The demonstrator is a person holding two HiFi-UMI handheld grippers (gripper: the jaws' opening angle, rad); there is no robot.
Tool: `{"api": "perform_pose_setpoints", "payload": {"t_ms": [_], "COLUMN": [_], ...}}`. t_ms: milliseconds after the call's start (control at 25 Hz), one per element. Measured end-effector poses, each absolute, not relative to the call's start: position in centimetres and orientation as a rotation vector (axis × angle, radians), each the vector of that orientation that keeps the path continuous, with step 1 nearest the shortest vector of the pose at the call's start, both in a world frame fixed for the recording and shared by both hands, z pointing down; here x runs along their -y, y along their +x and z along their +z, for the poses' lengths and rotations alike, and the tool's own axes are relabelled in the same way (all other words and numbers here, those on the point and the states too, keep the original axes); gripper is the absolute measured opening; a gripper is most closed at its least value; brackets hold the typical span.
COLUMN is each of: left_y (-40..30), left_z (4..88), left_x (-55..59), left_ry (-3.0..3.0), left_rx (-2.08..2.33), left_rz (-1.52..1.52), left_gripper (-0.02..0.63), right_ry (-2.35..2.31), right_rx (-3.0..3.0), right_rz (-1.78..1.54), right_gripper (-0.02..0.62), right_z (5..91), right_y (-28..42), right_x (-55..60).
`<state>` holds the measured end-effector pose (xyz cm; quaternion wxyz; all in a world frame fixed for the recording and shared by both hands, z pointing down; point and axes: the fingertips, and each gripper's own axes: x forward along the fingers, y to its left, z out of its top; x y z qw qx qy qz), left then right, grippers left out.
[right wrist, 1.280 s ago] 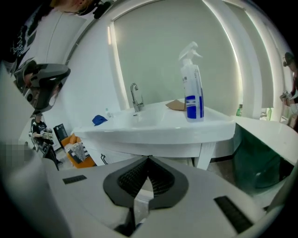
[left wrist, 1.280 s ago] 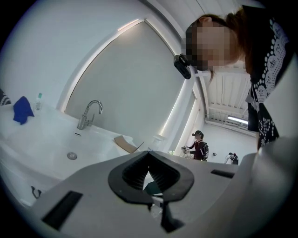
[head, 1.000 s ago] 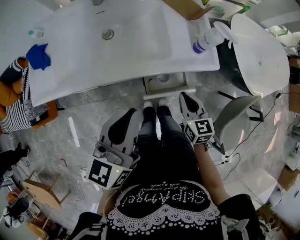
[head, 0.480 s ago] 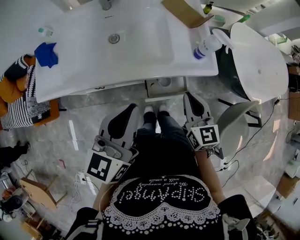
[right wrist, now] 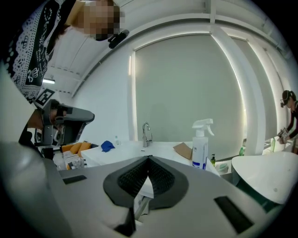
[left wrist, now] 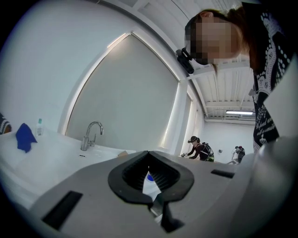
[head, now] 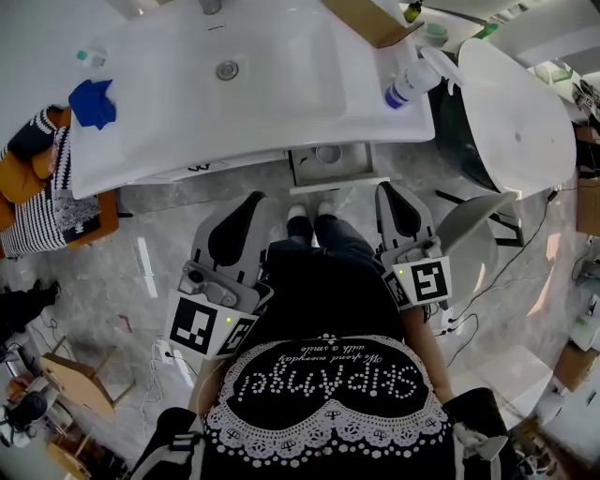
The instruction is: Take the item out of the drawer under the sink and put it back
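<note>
Below the white sink counter, the small drawer stands pulled out a little. A round pale item lies inside it. My left gripper hangs at the person's left thigh, short of the counter's front edge, with its jaws shut and empty. My right gripper is just right of the drawer and above it, also shut on nothing. In the left gripper view the left gripper points level over the counter. The right gripper looks across the sink top too.
A blue cloth lies at the counter's left end, with a spray bottle and cardboard at its right. A large white rounded fixture stands to the right. A striped and orange bundle sits left. The tap rises behind the basin.
Both grippers have come up toward the head camera, the right one clearly more. Their jaws stay shut. The drawer stands as it did.
</note>
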<state>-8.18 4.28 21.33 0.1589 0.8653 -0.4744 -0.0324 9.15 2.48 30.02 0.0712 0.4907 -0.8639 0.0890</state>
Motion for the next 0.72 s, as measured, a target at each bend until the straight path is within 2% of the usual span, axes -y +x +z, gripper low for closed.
{"api": "perform_pose_setpoints", "payload": {"t_ms": [720], "left_y": [-12.8], "left_z": [21.3], "left_x": [-4.5], "left_ry": [2.451], "left_rx": [1.537], "left_rz": [-0.084], "left_gripper": [0.005], "right_ry": [1.469], "right_rx": [2.626], "right_rz": [0.196], "right_gripper": [0.018], "right_z": [27.2], "right_y": [8.7], "right_x": [-3.2]}}
